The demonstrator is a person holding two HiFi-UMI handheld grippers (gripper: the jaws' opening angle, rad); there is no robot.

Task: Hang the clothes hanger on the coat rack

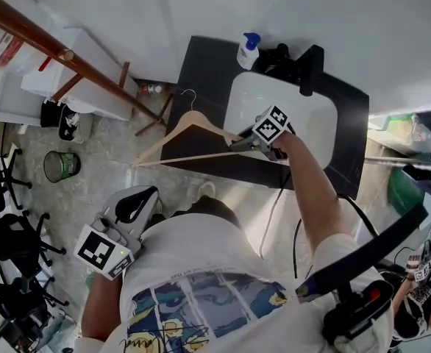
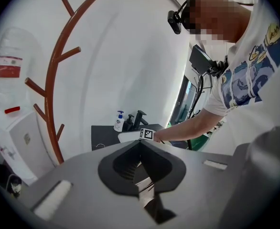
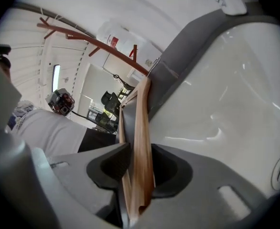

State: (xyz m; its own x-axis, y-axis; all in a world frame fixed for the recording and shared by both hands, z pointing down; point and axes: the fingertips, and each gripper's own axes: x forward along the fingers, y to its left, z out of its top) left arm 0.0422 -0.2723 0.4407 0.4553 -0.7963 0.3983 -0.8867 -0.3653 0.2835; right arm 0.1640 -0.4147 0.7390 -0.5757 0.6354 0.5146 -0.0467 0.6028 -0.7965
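Observation:
A wooden clothes hanger (image 1: 164, 139) with a metal hook hangs in the air in front of the black counter, roughly level. My right gripper (image 1: 237, 144) is shut on its right end. In the right gripper view the wood (image 3: 141, 128) runs straight up between the two jaws of the right gripper (image 3: 140, 152), which press on it. The brown coat rack (image 1: 46, 44) stands at the upper left, its pegs bare; it also shows as the curved rack (image 2: 51, 80) and the far rack (image 3: 97, 43). My left gripper (image 1: 140, 199) is held low by the person's body, shut and holding nothing, jaw tips together (image 2: 141, 144).
A white sink (image 1: 237, 94) is set in a black counter (image 1: 201, 57), with a soap bottle (image 1: 248, 50) and a black tap (image 1: 296, 61) behind it. A white cabinet (image 1: 76, 72), a green bin (image 1: 61, 165) and office chairs (image 1: 2, 219) stand at the left.

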